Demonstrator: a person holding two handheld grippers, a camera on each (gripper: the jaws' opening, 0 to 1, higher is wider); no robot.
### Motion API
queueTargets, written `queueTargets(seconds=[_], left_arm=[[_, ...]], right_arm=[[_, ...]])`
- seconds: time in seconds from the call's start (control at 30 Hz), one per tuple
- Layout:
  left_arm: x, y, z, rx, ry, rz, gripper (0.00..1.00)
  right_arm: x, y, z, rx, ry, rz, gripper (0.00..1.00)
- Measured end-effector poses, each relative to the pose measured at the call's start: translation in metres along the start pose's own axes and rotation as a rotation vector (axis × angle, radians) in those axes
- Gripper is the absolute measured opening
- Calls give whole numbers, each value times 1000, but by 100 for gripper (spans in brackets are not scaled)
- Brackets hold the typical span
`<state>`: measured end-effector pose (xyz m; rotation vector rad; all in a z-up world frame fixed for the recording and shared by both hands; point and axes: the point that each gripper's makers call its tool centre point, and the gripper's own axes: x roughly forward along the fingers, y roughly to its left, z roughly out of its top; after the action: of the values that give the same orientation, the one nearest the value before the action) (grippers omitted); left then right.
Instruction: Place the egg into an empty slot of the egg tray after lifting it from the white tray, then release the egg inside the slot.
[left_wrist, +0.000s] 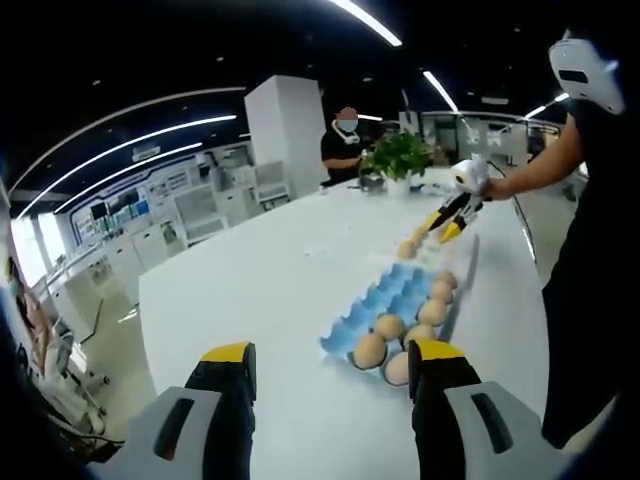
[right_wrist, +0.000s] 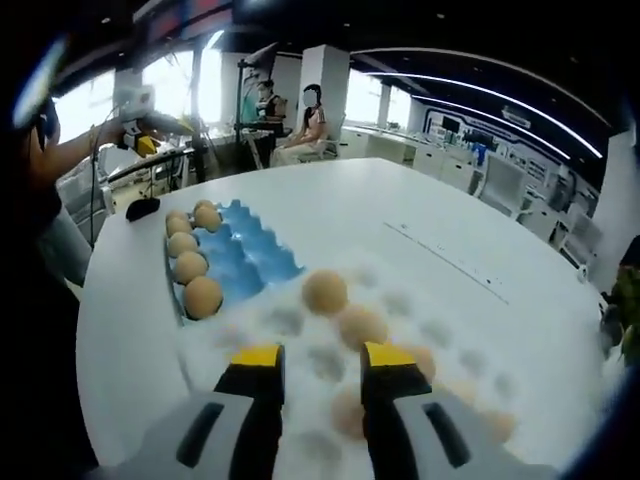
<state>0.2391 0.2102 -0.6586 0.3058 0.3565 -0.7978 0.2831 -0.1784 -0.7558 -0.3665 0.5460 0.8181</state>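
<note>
While the right gripper (right_wrist: 318, 372) hangs low over the white tray (right_wrist: 300, 325) with its yellow-tipped jaws a narrow gap apart and nothing between them, no egg has been lifted yet. Just past the tips lie the tray's eggs: one half hidden beyond the jaws (right_wrist: 345, 412), another a little farther on (right_wrist: 362, 325), and the clearest one (right_wrist: 325, 291) at the tray's far edge. The narrow set of the jaws looks suited to closing on an egg from both sides without much travel, and the low approach keeps the tips level with the egg's widest part (a judgement, not something seen).

Beyond the white tray, touching or just beside it, sits the blue egg tray (right_wrist: 245, 262). A row of eggs (right_wrist: 190, 265) fills its left side, and the slots nearer the middle lie open, so an empty slot is close to hand.

From the other side, the left gripper (left_wrist: 330, 372) is held back above the bare white table (left_wrist: 250, 290), jaws wide apart and empty, probably parked clear of the work. Ahead of it the blue egg tray (left_wrist: 395, 295) runs away, eggs at its near end (left_wrist: 370, 350) and along its right edge. Farther off a potted plant (left_wrist: 400, 155) stands on the table, and a person sits behind it.
</note>
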Motion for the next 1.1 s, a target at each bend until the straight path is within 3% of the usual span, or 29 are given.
queueTargets(seconds=[0.23,0.47,0.73,1.0,1.1], left_arm=[[2,-1,2,2,-4,-2,62],[4,-2,2,0,0,-2,62],[2,-1,1,-2,3,3,61],[0,0,2,1,4,6,61],[1,1,4,6,5,5,60]], right_arm=[[-8,-18,-19,19,38,-41,30],[-4,-21,-33,32,74,-35,30],[1,-26,-35,58,75,-24,27],[2,-23,-35,8,67,2,28],[3,-23,-32,-84,51,16,30]])
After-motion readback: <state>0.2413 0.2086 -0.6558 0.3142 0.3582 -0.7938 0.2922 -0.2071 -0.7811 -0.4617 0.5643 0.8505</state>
